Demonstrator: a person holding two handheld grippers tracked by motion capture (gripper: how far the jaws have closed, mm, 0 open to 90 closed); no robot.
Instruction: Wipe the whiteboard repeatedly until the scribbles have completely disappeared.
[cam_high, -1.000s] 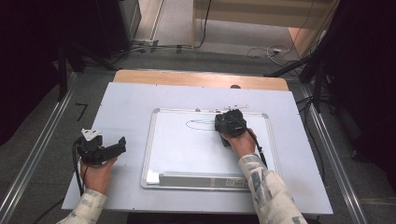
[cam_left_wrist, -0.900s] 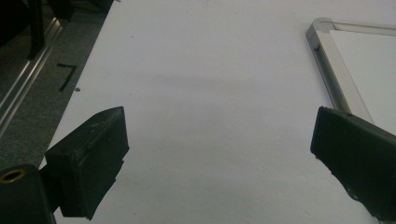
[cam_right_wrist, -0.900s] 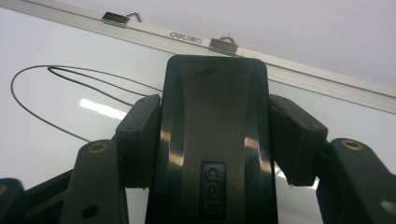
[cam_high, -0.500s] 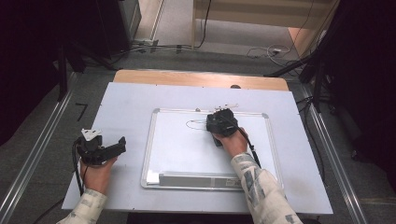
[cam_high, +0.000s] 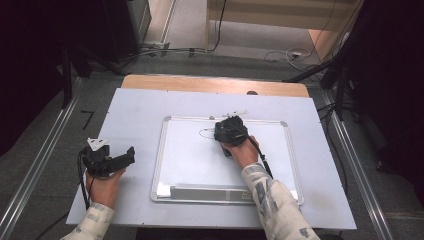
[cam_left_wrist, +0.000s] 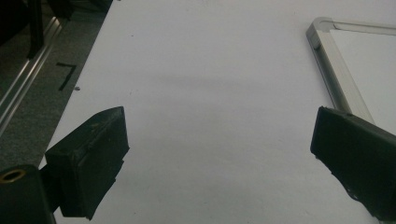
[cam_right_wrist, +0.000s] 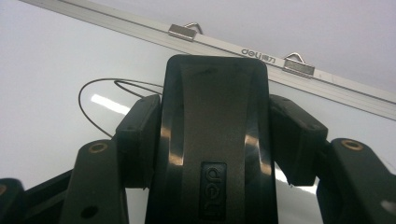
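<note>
Black plastic is what's clamped in the right gripper (cam_right_wrist: 215, 140): a black plastic whiteboard eraser (cam_right_wrist: 215, 116) with a "deli" logo moulded into its back, pinched from both sides with the pads pressed flat on its flanks. In the high view the right gripper (cam_high: 227, 131) is seen at roughly 12 o'clock on a white, silver-framed whiteboard (cam_high: 190, 165), near the top rail, and the eraser is pressed face-down on the board there. A thin black pen line (cam_right_wrist: 95, 100), looped like a squashed oval, is drawn on the board at about 9 o'clock from the eraser, and its right end is tucked behind the jaw. Two small metal hanger clips (cam_right_wrist: 181, 31) are fixed on the top frame at 12 o'clock.

The left gripper (cam_high: 131, 152) is parked over the pale grey tabletop (cam_high: 130, 110), at 9 o'clock from the board and well apart from it. Its jaws are spread wide with nothing between them, just bare table.
</note>
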